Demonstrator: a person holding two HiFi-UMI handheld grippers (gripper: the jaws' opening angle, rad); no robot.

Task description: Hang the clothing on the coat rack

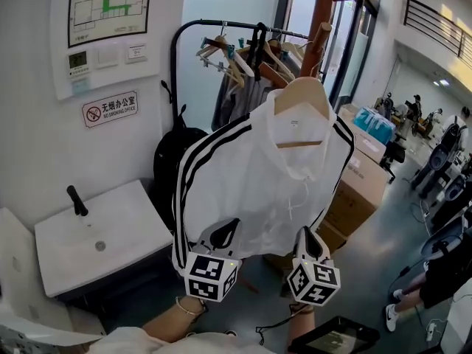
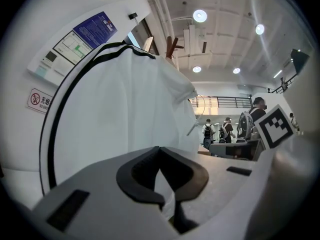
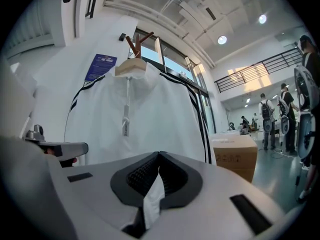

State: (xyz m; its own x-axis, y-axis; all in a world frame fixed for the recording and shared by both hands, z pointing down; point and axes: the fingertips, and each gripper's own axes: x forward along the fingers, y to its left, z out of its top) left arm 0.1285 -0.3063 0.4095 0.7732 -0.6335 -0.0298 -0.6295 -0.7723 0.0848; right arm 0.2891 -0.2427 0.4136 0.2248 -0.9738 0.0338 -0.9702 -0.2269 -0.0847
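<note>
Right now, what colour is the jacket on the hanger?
White jacket, black sleeve stripes; head view shows best.

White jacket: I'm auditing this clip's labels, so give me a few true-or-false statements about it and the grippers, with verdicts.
1. The white jacket hangs on a wooden hanger. True.
2. The right gripper is empty. False: its jaws pinch the jacket's bottom hem.
3. The left gripper is shut on the jacket's hem. True.
4. The jacket lies in the sink. False: it hangs upright in front of the coat rack.
</note>
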